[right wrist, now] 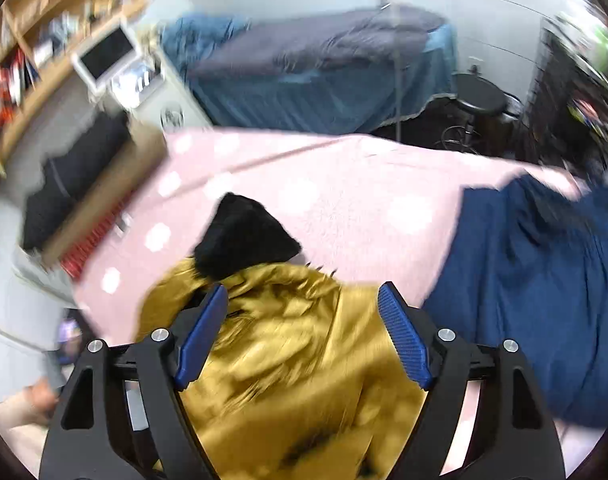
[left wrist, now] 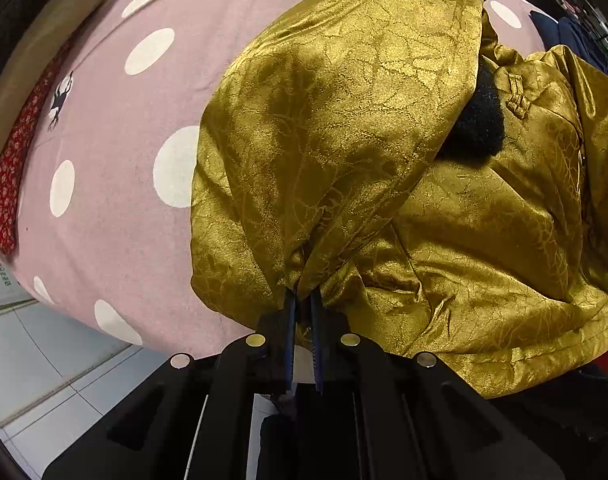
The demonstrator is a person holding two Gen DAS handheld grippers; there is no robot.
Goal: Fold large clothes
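Closest in the left wrist view, the left gripper (left wrist: 302, 300) is seen clamped tight on a gathered fold of the gold jacket (left wrist: 344, 128), fabric pinched between its blue pads. The jacket is spread in a rumpled heap on the pink polka-dot bedspread (left wrist: 115, 152), at its near edge, with black fur trim (left wrist: 478, 128) showing between folded layers. A red patterned cloth (left wrist: 7, 184) is seen along the bed's far left side, and white floor tiles (left wrist: 43, 360) below the edge.

In the blurred right wrist view, the right gripper (right wrist: 304, 332) is held above the jacket (right wrist: 295, 368), jaws spread wide, nothing pinched between the blue pads (right wrist: 404, 340). Black fur (right wrist: 243, 236) is seen just beyond. A dark blue garment (right wrist: 536, 280) is laid to the right on the bedspread (right wrist: 344, 184). Farther back, a blue-covered bed (right wrist: 312, 68) and wooden shelves (right wrist: 43, 20) are visible.
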